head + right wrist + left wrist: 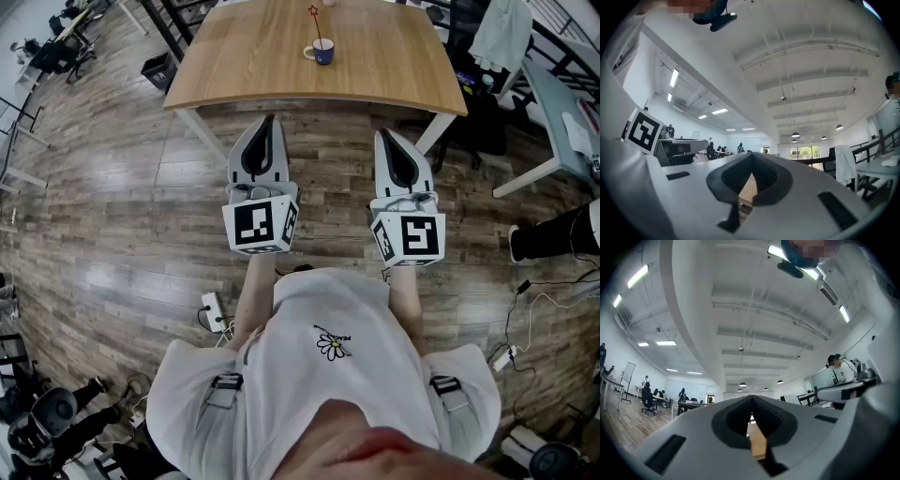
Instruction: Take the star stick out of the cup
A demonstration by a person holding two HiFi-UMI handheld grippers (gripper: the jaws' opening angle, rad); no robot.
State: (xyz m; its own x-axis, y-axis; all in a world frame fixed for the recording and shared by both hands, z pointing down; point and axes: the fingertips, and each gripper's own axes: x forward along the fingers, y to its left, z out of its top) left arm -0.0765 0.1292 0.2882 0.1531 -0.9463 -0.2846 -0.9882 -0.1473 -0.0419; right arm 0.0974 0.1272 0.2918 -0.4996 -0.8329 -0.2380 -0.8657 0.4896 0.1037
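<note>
A dark blue cup (322, 52) with a white handle stands near the far middle of the wooden table (244, 66). A thin stick topped by a small red star (313, 11) rises out of it, leaning left. My left gripper (269, 119) and right gripper (386, 134) hang side by side over the floor, short of the table's near edge and well apart from the cup. Both are shut with nothing between the jaws. In the left gripper view the jaws meet at the tip (751, 397); in the right gripper view they meet too (751, 154), and both cameras look up at the ceiling.
The person's torso in a white shirt (319, 375) fills the bottom of the head view. Cables and a power strip (214, 311) lie on the wood floor. Another desk (562, 112) and dark chairs stand to the right, a black bin (157, 68) at the table's left.
</note>
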